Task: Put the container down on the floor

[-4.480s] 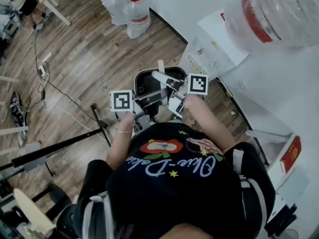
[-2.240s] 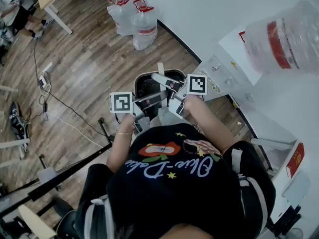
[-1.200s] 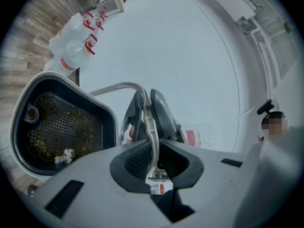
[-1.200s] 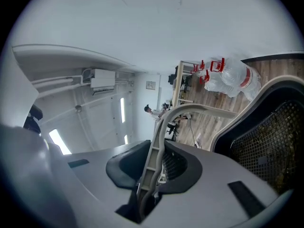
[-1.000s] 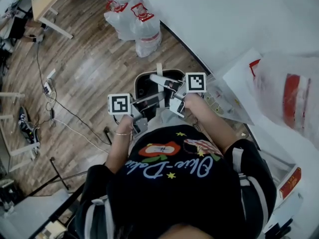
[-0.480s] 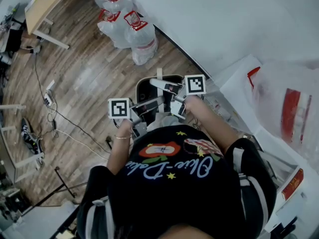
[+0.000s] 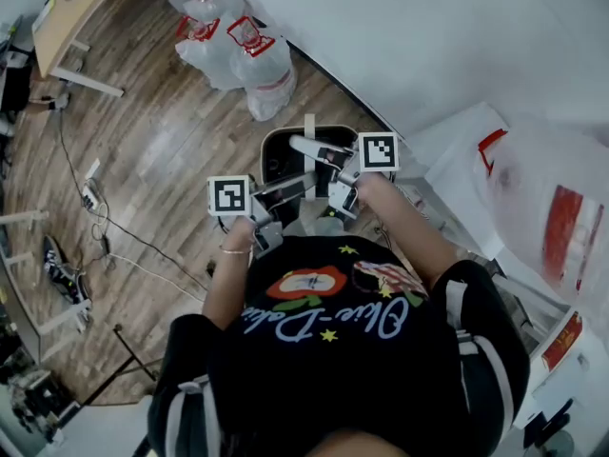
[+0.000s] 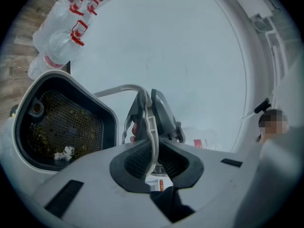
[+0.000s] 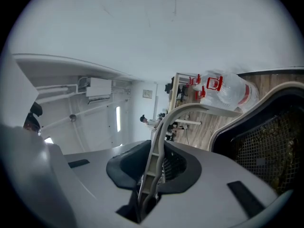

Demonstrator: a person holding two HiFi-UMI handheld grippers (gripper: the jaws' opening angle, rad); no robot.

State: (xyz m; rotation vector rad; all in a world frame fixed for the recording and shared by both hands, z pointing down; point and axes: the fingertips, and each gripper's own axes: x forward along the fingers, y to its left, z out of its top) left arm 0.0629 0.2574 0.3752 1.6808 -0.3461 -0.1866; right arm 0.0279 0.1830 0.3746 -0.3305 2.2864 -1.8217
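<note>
The container [image 7: 278, 156] is a dark bin with a mesh basket inside [image 8: 66, 122] and a pale grey bail handle [image 7: 309, 149]. It hangs in front of the person's chest, above the wooden floor. My left gripper [image 7: 284, 194] is shut on the handle [image 8: 148, 120], whose thin strip is pinched between the pads. My right gripper [image 7: 330, 173] holds the same handle [image 9: 158, 148] from the other side. Its jaws are closing, with the strip pressed between the pads. The bin's rim [image 9: 266, 127] shows at the right of the right gripper view.
Several clear water jugs with red caps [image 7: 238, 46] stand by the white wall. A white dispenser [image 7: 457, 165] with a large upturned jug [image 7: 561, 217] is close on the right. Cables and a power strip [image 7: 90, 193] lie on the floor at left, with a desk [image 7: 67, 17] beyond.
The head view has swung, so the jugs and the dispenser have shifted in the frame. Both grippers keep their hold on the handle, and the container stays in front of the body.
</note>
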